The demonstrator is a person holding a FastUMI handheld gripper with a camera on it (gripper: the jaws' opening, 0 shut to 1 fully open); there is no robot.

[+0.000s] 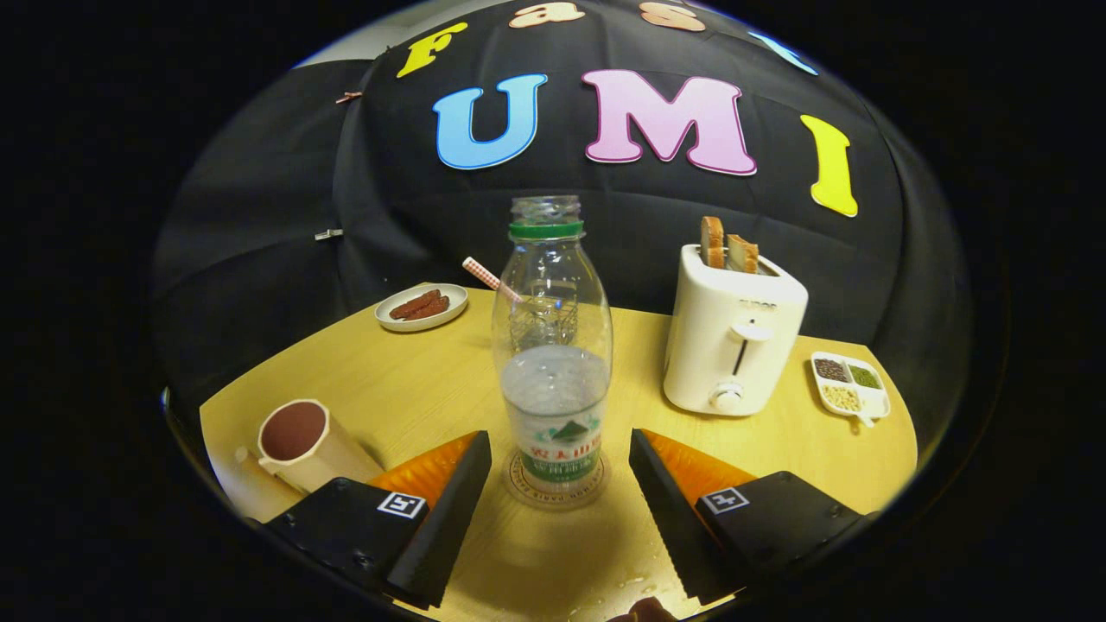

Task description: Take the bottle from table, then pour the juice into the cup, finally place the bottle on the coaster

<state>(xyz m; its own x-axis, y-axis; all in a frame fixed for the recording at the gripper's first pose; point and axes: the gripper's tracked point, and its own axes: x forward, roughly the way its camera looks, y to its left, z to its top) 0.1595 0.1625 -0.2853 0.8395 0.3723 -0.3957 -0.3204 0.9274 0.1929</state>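
Taking the bottle (554,363) as my landmark, I counted things from left to right across the counter (415,389). Nearest me and well to the bottle's left lay one cup (302,441), tipped so that its dark mouth faced up and away, with a handle on its left side. Farther back, left of the bottle, sat one small plate (422,307) carrying a few reddish-brown strips. One checked straw (489,278) slanted up just behind the bottle's left shoulder, rising from one glass (544,321) that I saw through the clear plastic.

The single bottle stood upright, uncapped, a green ring at its neck, holding clear liquid to about the top of its label. It stood on one round coaster (553,494), whose rim showed around its base.

Right of the bottle stood one toaster (730,333) with two slices of bread (727,246) poking from its slots. Right of that, near the counter's edge, lay one divided dish (851,386) with three compartments of grains or seeds.

My gripper (557,471) was level and pointed straight at the bottle, released: the two fingers were spread wide, one on each side of the bottle's base, both apart from it and gripping nothing.
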